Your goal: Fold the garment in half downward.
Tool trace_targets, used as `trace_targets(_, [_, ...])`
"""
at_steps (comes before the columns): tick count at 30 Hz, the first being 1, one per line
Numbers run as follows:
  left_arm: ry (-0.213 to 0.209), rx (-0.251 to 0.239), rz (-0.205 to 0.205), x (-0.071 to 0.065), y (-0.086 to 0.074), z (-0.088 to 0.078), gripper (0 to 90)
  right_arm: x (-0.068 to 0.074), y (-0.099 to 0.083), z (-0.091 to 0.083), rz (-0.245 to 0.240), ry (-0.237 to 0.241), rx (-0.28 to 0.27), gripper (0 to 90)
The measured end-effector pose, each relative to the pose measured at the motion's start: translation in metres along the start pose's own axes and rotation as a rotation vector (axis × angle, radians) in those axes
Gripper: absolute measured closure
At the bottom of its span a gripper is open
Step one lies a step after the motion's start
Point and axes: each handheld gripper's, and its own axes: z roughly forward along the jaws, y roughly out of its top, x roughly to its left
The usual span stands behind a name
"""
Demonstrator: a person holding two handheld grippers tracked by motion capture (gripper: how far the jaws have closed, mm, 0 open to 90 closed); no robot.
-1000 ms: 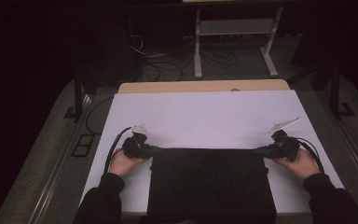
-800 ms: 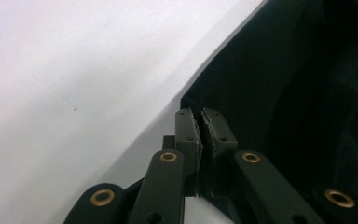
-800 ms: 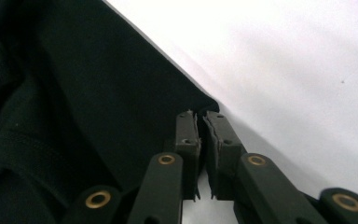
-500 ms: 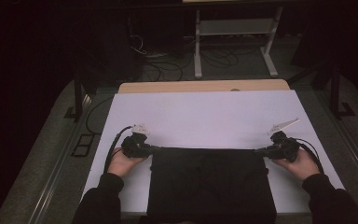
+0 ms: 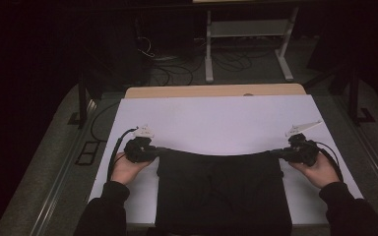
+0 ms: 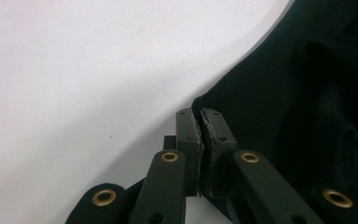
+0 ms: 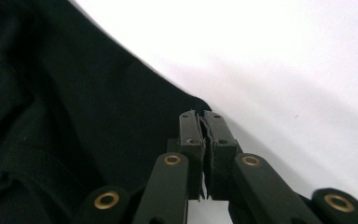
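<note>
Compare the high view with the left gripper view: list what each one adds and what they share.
High view: both hands, the left gripper and right gripper each at a far corner of the black garment, its far edge stretched between them, and the floor beyond the table.

Left gripper view: the pads pressed together on the garment's corner, up close.

Both: the black garment, the white table cover and the left gripper.

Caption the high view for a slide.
Left gripper and right gripper each pinch a far corner of the black garment on the white table cover.
</note>
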Motion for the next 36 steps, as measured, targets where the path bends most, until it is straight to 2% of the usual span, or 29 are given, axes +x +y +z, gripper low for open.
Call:
trace_targets(3, [0.02,0.012,0.003,0.002,0.006,0.001,85.2,-0.001,0.004,-0.003,-0.002,-0.018,-0.01,85.7])
trace_targets(8, [0.081,0.063,0.047,-0.001,0.015,0.004,85.3,-0.006,0.012,-0.007,0.002,-0.05,-0.011,85.7])
trace_targets(11, [0.084,0.072,0.057,0.001,0.02,0.005,85.2,-0.011,0.014,-0.007,0.011,-0.054,-0.009,85.6])
trace_targets(12, [0.088,0.071,0.047,0.001,0.021,0.005,85.3,-0.012,0.015,-0.007,0.012,-0.057,-0.008,85.6])
trace_targets(31, [0.119,0.104,0.032,0.021,0.05,0.007,85.2,-0.028,0.041,-0.016,0.021,-0.086,-0.05,85.6])
trace_targets(36, [0.12,0.113,0.028,0.025,0.054,0.007,85.2,-0.033,0.044,-0.013,0.017,-0.102,-0.033,85.6])
